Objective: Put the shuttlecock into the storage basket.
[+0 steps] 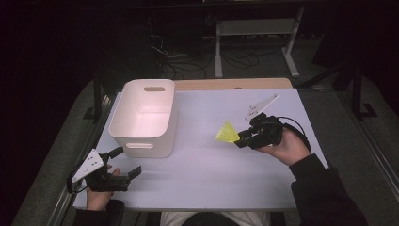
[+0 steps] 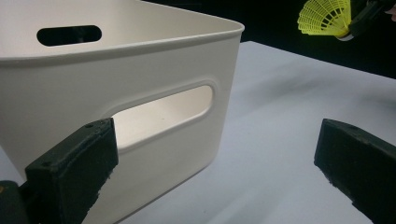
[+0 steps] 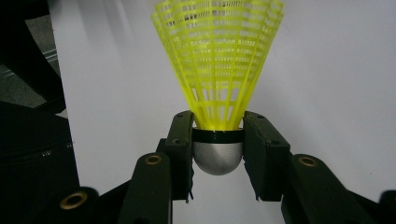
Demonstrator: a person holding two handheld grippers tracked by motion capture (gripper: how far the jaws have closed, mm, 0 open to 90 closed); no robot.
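Two claws: right claw [image 3: 217, 154] pinches the shuttlecock [image 3: 218, 60] by its half-hidden cork, left claw [image 2: 210, 172] spread beside the bin [image 2: 154, 65]

One shuttlecock [image 3: 218, 60] (yellow), one bin [image 1: 143, 117]

A white tub [image 1: 143, 117] with handle slots is sitting on the left of the pale table [image 1: 207, 160]. Cables [image 1: 188, 61] are lying on the floor beyond, beside a white frame [image 1: 256, 35].

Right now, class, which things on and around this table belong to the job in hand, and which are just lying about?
In the job: yellow shuttlecock, right claw gripping it, white bin.
Lying about: floor cables, white table frame behind, left claw waiting open.
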